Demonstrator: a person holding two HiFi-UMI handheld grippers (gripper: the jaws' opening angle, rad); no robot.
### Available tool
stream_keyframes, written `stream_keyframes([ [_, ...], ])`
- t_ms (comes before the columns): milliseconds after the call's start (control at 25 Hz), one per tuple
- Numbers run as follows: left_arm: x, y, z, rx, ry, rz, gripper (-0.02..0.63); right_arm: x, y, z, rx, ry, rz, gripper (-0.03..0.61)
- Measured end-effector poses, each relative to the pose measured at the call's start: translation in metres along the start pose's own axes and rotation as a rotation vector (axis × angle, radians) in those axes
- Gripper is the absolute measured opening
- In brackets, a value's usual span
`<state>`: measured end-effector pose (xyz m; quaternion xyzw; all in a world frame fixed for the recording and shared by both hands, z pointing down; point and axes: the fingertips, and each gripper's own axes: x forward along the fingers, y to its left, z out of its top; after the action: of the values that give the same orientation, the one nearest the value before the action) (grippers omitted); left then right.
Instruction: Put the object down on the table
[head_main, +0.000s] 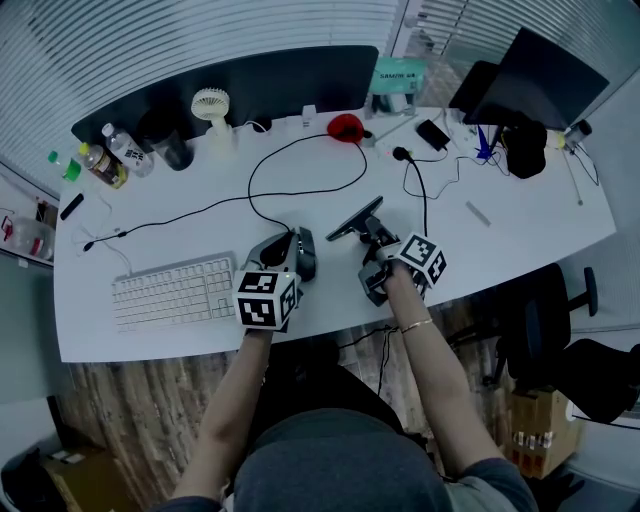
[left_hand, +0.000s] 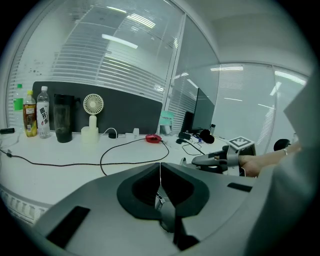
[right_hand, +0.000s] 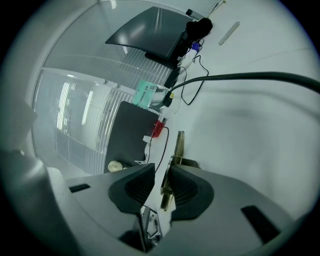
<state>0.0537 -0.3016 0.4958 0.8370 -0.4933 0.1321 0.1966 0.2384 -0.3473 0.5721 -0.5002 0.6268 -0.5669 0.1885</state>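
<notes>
Right gripper view, right fingers (right_hand: 192, 192) spread, thin metal bar (right_hand: 179, 144) between them, left fingers (left_hand: 142, 187) pressed together

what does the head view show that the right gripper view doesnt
Only the head view: the keyboard, the bottles, the person's arms. Only the right gripper view: the right gripper with jaws apart, bare table showing beside the thin flat object between them. Both: that object, the fan, the red object, the black cable, the monitor.
</notes>
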Motion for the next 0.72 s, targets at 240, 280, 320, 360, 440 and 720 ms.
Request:
stream_keyframes([
  [240, 0.001, -0.002, 0.003, 0.002, -0.006, -0.007, 0.023, -0.007, 0.0, 0.006, 0.025, -0.029, 0.007, 0.117],
  [280, 0.001, -0.002, 0.003, 0.003, -0.006, -0.008, 0.024, -0.009, -0.001, 0.007, 0.025, -0.035, 0.004, 0.117],
  [320, 0.001, -0.002, 0.003, 0.003, -0.006, -0.008, 0.023, -0.011, -0.001, 0.008, 0.024, -0.041, 0.001, 0.124],
  [360, 0.001, -0.002, 0.003, 0.002, -0.006, -0.008, 0.023, -0.013, -0.002, 0.009, 0.021, -0.046, -0.001, 0.123],
  [440, 0.002, -0.002, 0.003, -0.001, -0.006, -0.011, 0.023, -0.018, -0.001, 0.011, 0.009, -0.05, -0.003, 0.118],
  [720, 0.003, -0.009, 0.002, 0.005, -0.008, -0.041, 0.024, -0.04, 0.009, 0.002, -0.153, -0.036, -0.032, 0.1],
])
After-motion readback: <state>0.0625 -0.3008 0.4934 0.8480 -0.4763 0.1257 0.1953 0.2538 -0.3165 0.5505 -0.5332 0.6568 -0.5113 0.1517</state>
